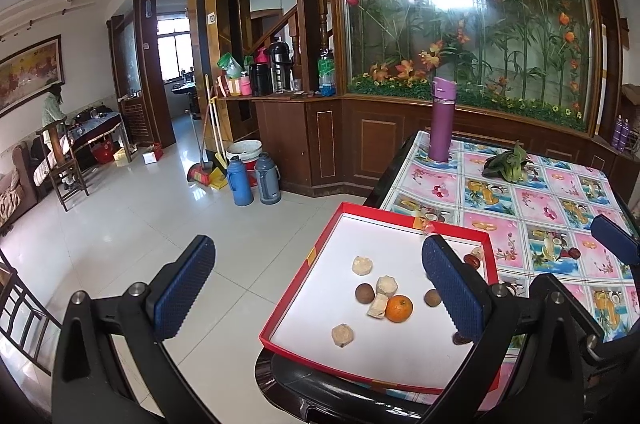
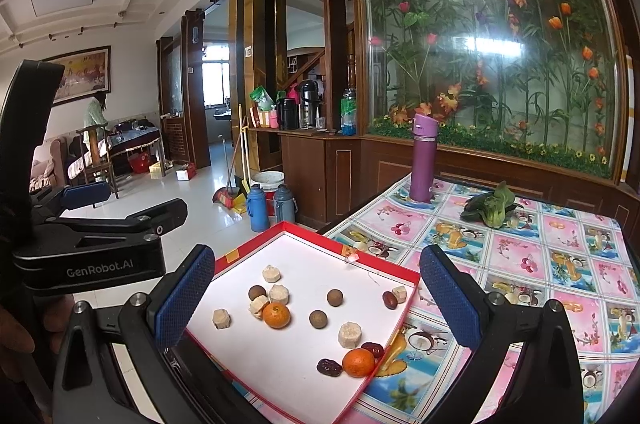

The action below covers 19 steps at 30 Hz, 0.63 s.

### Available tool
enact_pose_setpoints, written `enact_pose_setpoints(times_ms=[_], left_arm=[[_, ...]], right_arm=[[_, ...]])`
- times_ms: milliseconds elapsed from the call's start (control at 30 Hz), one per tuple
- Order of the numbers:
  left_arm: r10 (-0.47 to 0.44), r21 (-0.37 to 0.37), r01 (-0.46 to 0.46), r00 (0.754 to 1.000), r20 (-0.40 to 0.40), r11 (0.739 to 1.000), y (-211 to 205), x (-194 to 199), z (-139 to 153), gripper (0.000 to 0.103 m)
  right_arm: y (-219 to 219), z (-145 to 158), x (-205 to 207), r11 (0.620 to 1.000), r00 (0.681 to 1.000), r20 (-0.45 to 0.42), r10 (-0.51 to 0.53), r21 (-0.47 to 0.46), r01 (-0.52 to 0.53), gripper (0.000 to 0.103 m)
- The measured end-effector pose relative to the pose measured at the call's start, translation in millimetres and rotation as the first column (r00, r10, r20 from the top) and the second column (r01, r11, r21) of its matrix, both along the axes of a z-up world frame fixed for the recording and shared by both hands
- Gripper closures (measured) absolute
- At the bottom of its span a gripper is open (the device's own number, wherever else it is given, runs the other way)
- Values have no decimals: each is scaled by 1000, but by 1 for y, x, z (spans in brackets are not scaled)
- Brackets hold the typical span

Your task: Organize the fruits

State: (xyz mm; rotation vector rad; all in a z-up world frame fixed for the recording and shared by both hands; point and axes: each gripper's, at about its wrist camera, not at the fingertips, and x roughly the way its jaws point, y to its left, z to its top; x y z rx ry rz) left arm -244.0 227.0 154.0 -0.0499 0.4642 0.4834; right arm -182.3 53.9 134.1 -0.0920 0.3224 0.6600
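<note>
while both tongs, our left gripper [image 1: 316,288] and right gripper [image 2: 316,298], gape wide and empty above the red tray [image 2: 400,308] at the table's corner, we judge the mandarin [image 2: 277,315] light, soft-skinned and bruisable (grip its middle); the longans [image 2: 335,297] look small and rollable. we read "genrobot.ai" on the left gripper's body.
</note>
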Motion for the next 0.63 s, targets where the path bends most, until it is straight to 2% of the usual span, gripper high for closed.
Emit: enact_pose_setpoints(times_ms=[633], left_arm=[[-69, 17, 69, 998, 5, 997, -9, -1, 7, 0]], right_arm=[[0, -1, 0, 1000, 1000, 1, -17, 22, 17, 1]])
